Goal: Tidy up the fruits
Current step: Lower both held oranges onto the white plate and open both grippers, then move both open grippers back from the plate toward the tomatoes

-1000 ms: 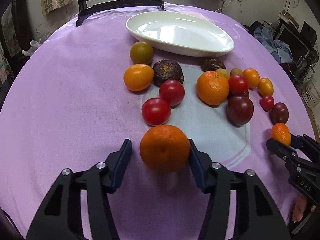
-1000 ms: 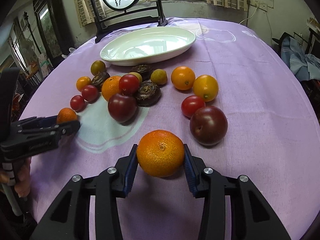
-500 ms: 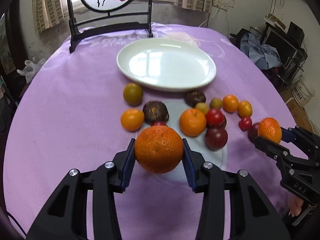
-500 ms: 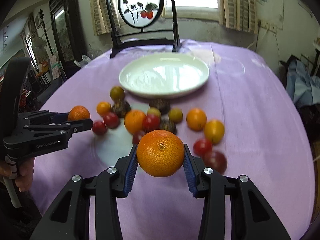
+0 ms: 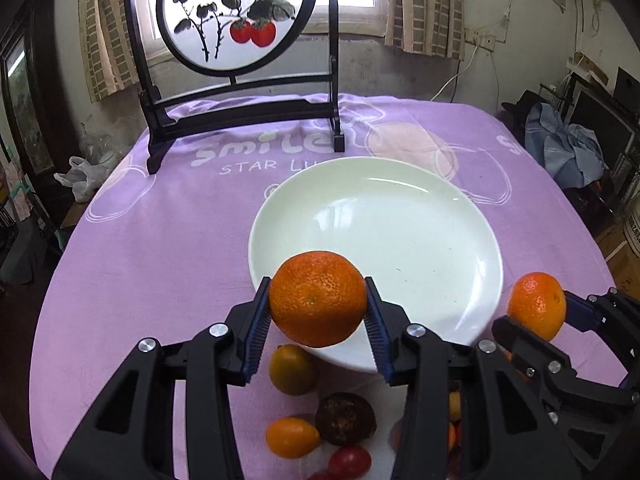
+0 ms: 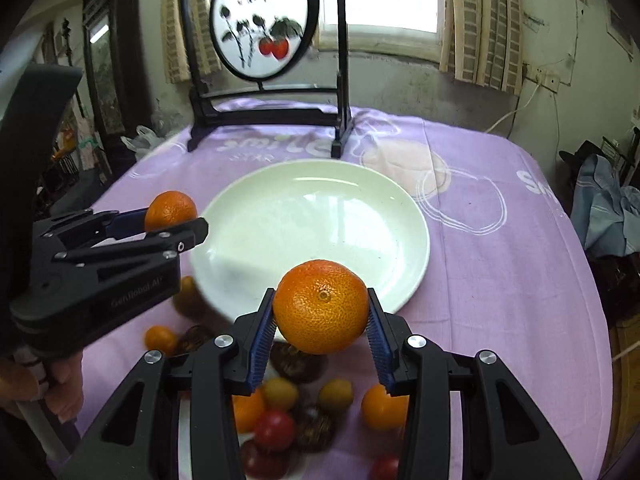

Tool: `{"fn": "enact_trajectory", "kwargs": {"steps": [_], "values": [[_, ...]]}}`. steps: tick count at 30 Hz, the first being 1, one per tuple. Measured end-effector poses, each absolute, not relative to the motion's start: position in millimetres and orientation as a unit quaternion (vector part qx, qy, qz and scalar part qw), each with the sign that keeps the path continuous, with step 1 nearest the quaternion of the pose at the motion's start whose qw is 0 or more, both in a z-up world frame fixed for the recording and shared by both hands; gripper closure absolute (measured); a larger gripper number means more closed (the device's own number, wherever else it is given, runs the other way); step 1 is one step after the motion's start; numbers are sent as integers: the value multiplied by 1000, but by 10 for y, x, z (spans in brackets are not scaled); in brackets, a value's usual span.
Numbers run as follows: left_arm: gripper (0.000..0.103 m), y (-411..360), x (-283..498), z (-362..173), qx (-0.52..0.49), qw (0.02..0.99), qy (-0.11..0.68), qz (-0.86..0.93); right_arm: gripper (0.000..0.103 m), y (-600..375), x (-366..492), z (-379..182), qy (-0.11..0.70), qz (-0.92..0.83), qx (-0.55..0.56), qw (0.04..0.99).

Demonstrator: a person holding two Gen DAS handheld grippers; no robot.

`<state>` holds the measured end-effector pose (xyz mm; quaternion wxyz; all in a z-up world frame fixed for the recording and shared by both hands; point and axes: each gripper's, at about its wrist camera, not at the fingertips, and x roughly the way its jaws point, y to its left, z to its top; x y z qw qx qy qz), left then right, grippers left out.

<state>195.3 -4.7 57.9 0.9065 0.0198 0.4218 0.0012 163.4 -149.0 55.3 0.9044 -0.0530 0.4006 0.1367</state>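
Two oranges are in transit at once. The left gripper [image 5: 318,316] is clamped on a large orange [image 5: 318,299], its blue ribbed pads pressed to either side of the fruit, which hangs in the air above the near rim of the white plate [image 5: 420,240]. The right gripper [image 6: 322,322] has its jaws closed just as far on a second orange [image 6: 322,306], also held off the cloth above the plate's near rim; in the left view this one shows at the plate's right edge [image 5: 536,306].

The plate sits near the middle of the table, on a purple tablecloth [image 5: 160,240], and holds nothing. Behind it, toward the far edge, stands a round painted screen [image 5: 236,16] in a dark frame. Toward the near edge, under the grippers, the remaining fruit lies on the cloth: a greenish-orange citrus [image 5: 293,368] just beside the plate's rim, a small orange kumquat-like fruit [image 5: 292,437], a dark brown wrinkled fruit [image 5: 345,418], red tomatoes [image 6: 275,429] and a few more small yellow and orange pieces, partly hidden.

The step in hand looks like carrying both oranges to the plate. The next move probably calls for lowering each one well inside the rim, with space between them, and opening the jaws only once the fruit rests on the plate, since round fruit would roll if dropped.
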Motion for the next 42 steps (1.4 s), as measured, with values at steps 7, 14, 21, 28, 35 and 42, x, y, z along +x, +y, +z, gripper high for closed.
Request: {"fn": "enact_trajectory", "kwargs": {"steps": [7,14,21,28,35,42], "values": [[60,41,2374,173,7,881,473,11,59,-1285,2070,152,462,133,-69,874],[60,-9,2523,29,23,874,485,11,59,-1177,2234,-36,487,123,-86,860],[30,-110,2436,28,26,875,483,2,48,-1230,2207,-64,492,121,-78,859],[19,-169,2031,400,40,898,438,-14,43,-1484,1884,181,463,129,-49,875],[10,-173,1425,488,45,911,410,-24,38,-1796,1348,331,433,134,-43,890],[9,-73,915,306,39,907,419,-20,33,-2068,744,246,418,133,-21,899]]}}
